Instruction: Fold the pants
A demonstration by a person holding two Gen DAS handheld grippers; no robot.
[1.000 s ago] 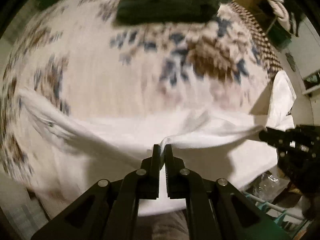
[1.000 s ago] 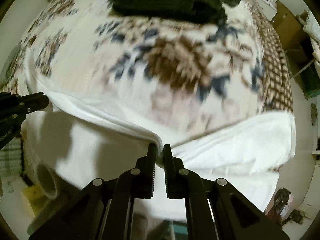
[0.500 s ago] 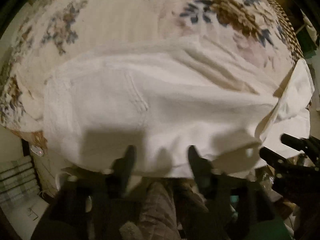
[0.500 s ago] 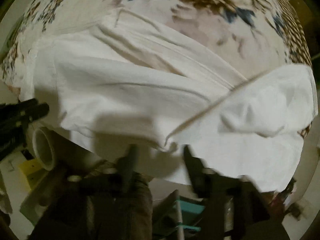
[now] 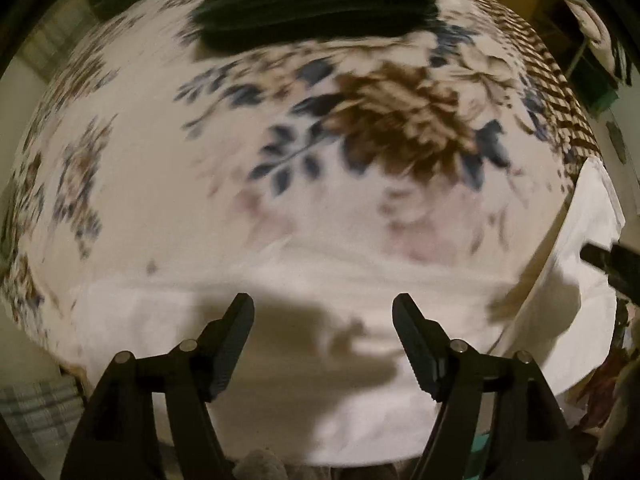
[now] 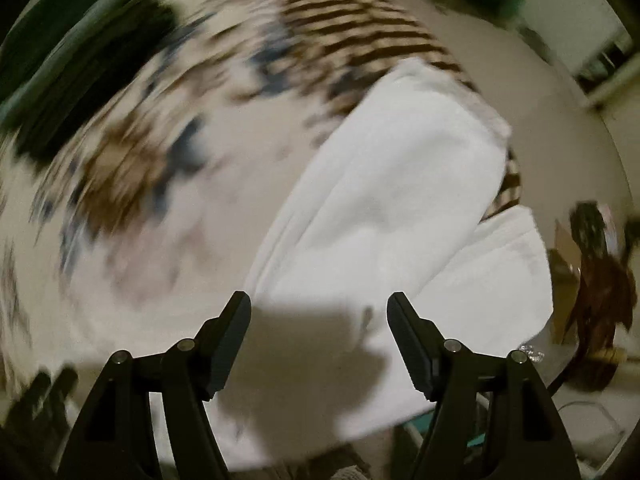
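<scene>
Both claws have let go since a second ago: left claw [image 5: 323,340] gapes over the white pants [image 5: 280,320] on the floral bed [image 5: 160,184]. Right claw [image 6: 319,338] gapes likewise, empty, so this fold looks laid down.

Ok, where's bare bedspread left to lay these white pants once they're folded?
Free: the floral bedspread between the white pants along the near edge and the dark folded stack at the far edge. Crowded: that far edge, and the right end, where the pants bunch up.
</scene>
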